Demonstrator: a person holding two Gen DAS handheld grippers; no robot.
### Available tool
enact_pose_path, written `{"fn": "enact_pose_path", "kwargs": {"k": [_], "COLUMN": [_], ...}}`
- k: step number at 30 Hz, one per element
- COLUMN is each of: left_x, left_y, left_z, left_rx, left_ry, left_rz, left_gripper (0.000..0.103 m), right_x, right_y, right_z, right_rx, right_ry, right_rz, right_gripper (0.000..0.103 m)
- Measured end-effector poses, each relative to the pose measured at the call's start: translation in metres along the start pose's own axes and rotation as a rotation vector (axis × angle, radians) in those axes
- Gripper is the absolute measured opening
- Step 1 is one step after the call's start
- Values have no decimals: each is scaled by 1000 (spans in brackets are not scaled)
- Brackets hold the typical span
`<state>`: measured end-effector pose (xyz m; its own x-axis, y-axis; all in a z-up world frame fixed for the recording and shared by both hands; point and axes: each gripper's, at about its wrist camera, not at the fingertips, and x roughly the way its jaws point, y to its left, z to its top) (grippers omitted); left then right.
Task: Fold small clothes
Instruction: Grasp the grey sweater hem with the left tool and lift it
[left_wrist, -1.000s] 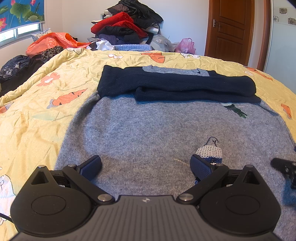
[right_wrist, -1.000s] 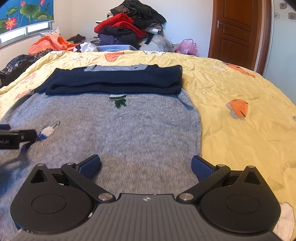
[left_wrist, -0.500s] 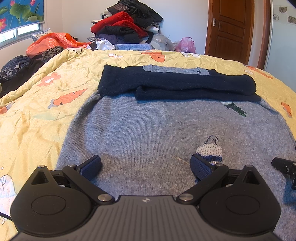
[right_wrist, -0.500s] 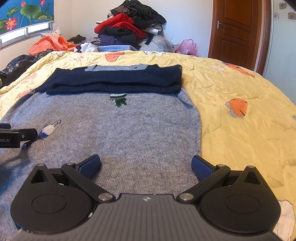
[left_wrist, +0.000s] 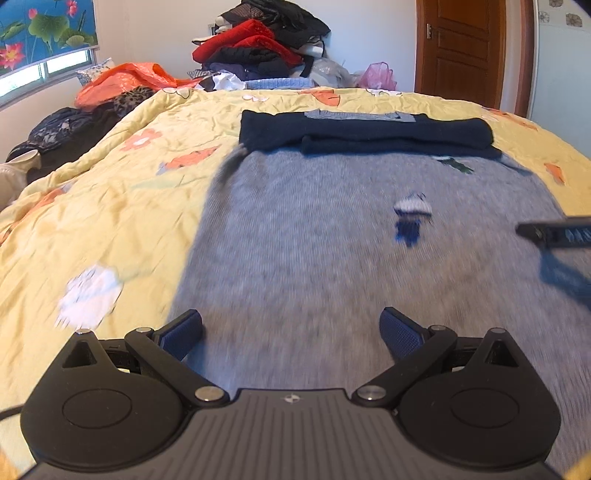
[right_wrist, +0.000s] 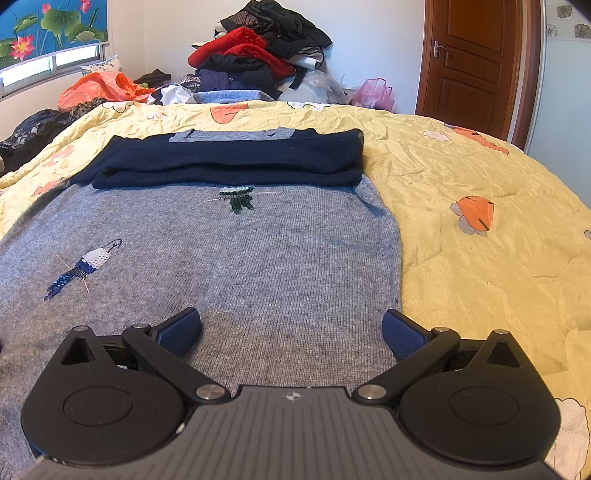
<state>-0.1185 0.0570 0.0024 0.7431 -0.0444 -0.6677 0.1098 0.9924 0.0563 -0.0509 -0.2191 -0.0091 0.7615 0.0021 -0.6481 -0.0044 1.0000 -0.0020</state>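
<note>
grey sweater (right_wrist: 258, 266) flat on bed (right_wrist: 480, 177), navy sleeves (right_wrist: 236, 158) folded across. both sets of fingers spread, empty, over the hem; left view blurred, probably shifting. next: pinching hem, folding upward.

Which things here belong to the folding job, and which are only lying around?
For the job:
grey sweater, navy sleeves folded across its top
left gripper, open
right gripper, open

Lying about:
clothes pile
orange bag
pink bag
quilt, only the work surface
</note>
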Motion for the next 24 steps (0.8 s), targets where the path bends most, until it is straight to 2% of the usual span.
{"fn": "enact_pose_path", "kwargs": {"k": [9,14,24], "left_x": [-25,-34,-44], "left_y": [3,13,32], "left_z": [-16,-21,-27], "left_rx": [31,64,-14], "left_ry": [30,47,77], "left_rz": [-13,17,33], "left_gripper": [103,103,103], "right_x": [0,0,0], "right_y": [0,0,0], "right_z": [0,0,0], "right_rx": [1,1,1], "right_ry": [0,0,-1], "right_rz": [0,0,0], "right_gripper": [103,103,103]}}
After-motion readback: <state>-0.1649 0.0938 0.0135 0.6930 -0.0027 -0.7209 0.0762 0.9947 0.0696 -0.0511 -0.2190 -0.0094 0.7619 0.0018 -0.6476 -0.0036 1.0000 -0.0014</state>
